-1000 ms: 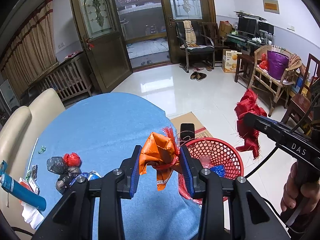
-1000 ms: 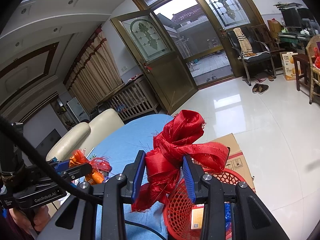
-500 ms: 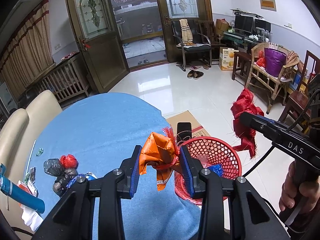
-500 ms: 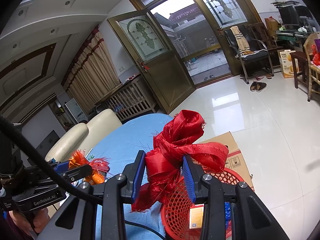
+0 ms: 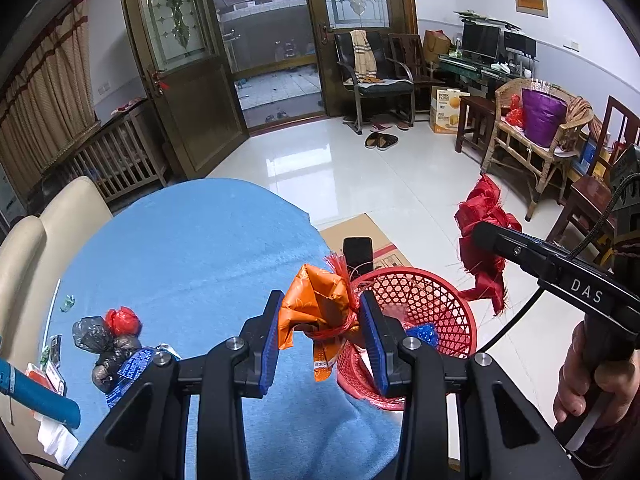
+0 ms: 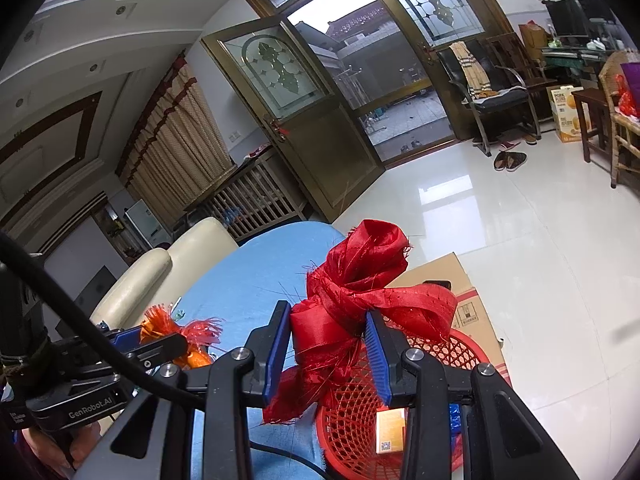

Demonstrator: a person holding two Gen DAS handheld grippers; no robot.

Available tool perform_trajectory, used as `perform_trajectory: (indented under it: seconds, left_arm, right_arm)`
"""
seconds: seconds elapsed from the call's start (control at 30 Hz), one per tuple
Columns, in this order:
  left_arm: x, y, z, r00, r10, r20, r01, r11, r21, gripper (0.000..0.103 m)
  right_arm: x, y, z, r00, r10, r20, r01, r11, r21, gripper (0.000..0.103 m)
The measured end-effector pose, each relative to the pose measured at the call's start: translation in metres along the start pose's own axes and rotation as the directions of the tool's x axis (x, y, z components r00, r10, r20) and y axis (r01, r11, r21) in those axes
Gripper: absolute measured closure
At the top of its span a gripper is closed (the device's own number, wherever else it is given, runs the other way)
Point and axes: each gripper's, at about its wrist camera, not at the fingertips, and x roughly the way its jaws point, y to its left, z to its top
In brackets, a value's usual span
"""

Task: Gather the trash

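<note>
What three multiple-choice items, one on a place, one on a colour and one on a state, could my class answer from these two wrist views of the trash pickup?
1. Where is the red mesh basket?
A. on the blue tablecloth
B. on the floor beside the table
C. on the wicker chair

2. What colour is the wrapper in the left gripper?
A. orange
B. green
C. white

3. What is the right gripper doing?
A. standing open, empty
B. shut on red fabric
C. shut on a bottle

Answers: 1 B, it stands below the table edge; 2 A, orange foil shows between the pads; 3 B, both pads press the red bundle.
</note>
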Motion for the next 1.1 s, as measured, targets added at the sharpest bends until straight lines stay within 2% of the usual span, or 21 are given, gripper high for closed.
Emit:
perform_trajectory:
  seconds: [0.6,1.1]
  left_arm:
    - [0.026,-0.014,0.000,0.998,-0.035,-0.056,0.037,0.999,0.026,0.064]
    - [0.053,-0.028,-0.001,0.990,-0.090,-0.105,0.096,0.994,0.053,0.063]
  right_arm:
    - [0.025,-0.043,-0.005,0.996,-0.011,-0.084,0.022,0.991,0.129,0.064]
    - [0.054,-0.079,-0.018,0.982,-0.022,-0.187,0.066,0.971,0.230,0.064]
